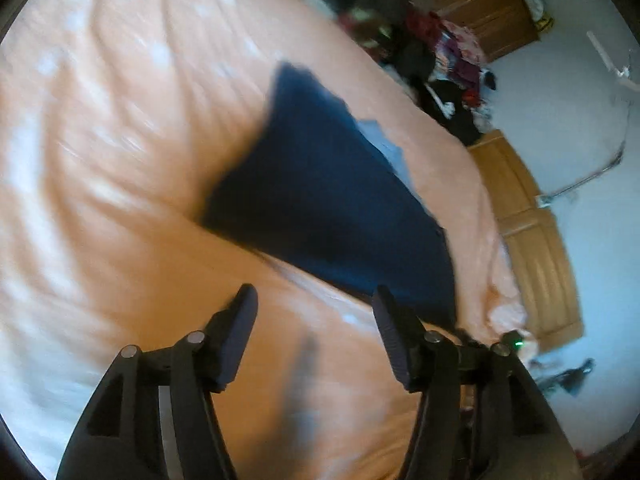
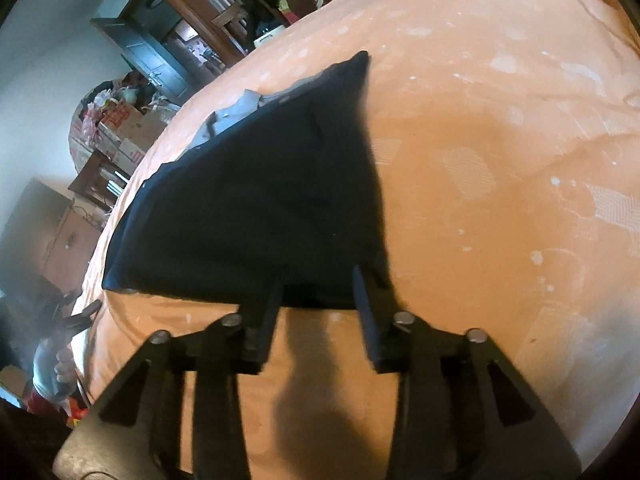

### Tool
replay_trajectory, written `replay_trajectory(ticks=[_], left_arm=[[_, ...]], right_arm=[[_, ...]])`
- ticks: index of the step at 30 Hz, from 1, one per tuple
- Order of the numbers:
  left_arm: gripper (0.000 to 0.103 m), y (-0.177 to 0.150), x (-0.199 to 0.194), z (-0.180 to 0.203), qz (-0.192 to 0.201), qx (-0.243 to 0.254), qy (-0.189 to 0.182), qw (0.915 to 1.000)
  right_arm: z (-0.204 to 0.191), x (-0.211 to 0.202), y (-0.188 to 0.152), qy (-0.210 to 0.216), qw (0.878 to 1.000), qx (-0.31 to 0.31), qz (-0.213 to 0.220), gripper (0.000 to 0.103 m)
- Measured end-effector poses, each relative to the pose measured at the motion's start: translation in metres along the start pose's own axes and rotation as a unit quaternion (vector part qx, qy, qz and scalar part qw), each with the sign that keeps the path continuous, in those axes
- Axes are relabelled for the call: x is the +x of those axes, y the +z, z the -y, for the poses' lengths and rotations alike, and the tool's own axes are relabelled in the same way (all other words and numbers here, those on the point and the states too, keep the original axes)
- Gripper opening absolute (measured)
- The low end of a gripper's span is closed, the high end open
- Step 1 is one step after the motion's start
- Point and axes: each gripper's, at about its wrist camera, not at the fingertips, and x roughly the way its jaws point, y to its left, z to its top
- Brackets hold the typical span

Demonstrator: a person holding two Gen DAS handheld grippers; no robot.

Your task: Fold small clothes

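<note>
A dark navy garment lies folded flat on the orange bedspread, with a pale grey-blue layer showing along its far edge. My left gripper hovers open just short of the garment's near edge, nothing between its fingers; this view is blurred by motion. In the right wrist view the same navy garment spreads ahead with a grey edge at its far side. My right gripper is open, its fingertips at the garment's near hem without pinching it.
The bedspread stretches wide to the right. A heap of mixed clothes sits at the bed's far end by a wooden headboard. Boxes and clutter stand beside the bed. A person's hand is at the left edge.
</note>
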Motion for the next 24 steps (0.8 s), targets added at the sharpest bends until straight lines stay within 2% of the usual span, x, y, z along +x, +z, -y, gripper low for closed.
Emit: replay_trajectory(ticks=[2,7,12,17,22,24], left_arm=[[0.064,-0.002,0.013,-0.001,0.031,-0.009,0.015,0.9994],[0.065,0.004,0.015,-0.003,0.111,-0.039,0.018,0.9929],[0.065,0.015,0.025,-0.002,0.129,-0.025,0.037,0.9906],[0.066,0.031,0.034,0.000,0.135,-0.028,0.027,0.9901],[0.078,0.060,0.062,-0.008,0.134,-0.055,0.021,0.9892],[0.084,0.062,0.066,-0.006,0.142,-0.052,0.022,0.9883]], right_arm=[[-0.007,0.003,0.001,-0.004,1.000,-0.010,0.000,0.049],[-0.015,0.008,-0.001,-0.008,1.000,-0.030,0.003,0.058],[-0.016,0.011,-0.002,-0.001,0.999,-0.037,0.007,0.064],[-0.017,0.013,-0.003,0.004,0.999,-0.045,0.006,0.069],[-0.021,0.015,-0.003,0.004,0.998,-0.057,0.005,0.074],[-0.024,0.015,-0.004,0.009,0.998,-0.063,0.004,0.081]])
